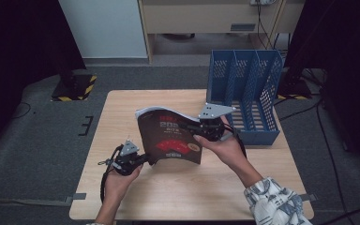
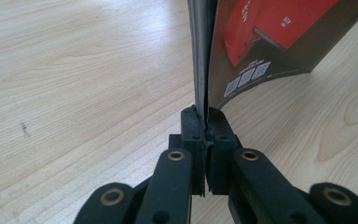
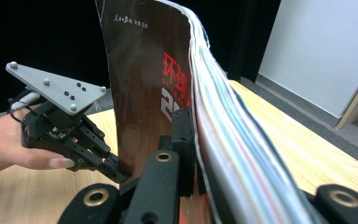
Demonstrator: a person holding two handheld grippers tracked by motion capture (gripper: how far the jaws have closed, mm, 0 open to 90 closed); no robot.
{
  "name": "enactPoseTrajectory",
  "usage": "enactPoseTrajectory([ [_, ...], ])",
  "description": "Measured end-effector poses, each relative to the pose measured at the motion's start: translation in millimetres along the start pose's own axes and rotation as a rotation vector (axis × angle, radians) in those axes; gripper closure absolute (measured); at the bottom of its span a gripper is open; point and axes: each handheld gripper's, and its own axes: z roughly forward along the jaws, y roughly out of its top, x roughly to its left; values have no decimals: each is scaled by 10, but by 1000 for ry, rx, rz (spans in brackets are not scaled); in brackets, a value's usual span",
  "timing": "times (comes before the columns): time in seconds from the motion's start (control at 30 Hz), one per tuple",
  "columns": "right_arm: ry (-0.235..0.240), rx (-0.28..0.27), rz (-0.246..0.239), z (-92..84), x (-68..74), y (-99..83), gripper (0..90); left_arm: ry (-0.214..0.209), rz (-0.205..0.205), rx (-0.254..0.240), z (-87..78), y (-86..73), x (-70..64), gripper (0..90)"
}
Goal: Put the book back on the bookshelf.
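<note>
A thick magazine (image 1: 168, 136) with a dark cover and red print is held up off the wooden table (image 1: 136, 197), bowed between both grippers. My left gripper (image 1: 149, 161) is shut on its lower left corner; the left gripper view has both jaws pinching the magazine's edge (image 2: 204, 122), cover (image 2: 261, 42) to the right. My right gripper (image 1: 187, 127) is shut on the right side of the magazine. In the right gripper view one jaw presses the cover (image 3: 144, 70) and the fanned pages (image 3: 233, 140) hide the other. The left gripper (image 3: 116, 172) appears there too, at the cover's bottom edge.
A blue mesh file rack (image 1: 251, 93) with three upright slots stands at the table's far right corner, just beyond the right hand. The tabletop in front and to the left is bare wood. Grey carpet surrounds the table.
</note>
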Motion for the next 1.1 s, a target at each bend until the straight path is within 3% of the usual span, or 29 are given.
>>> enactPoseTrajectory([
  [0.23,-15,37,-24,2,37,54,870,-5,-28,-11,12,-36,44,845],
  [0.3,-18,39,-18,2,38,66,870,0,-42,-17,22,-52,57,702],
  [0.43,-24,54,-4,11,56,143,871,58,-92,-11,61,-112,95,449],
  [0.67,-46,53,6,1,64,238,871,99,-120,-23,42,-161,142,323],
  [0.83,-60,52,12,-10,44,285,871,139,-109,6,15,-203,179,262],
  [1.1,-83,51,22,1,12,404,871,188,-132,29,27,-249,241,137],
])
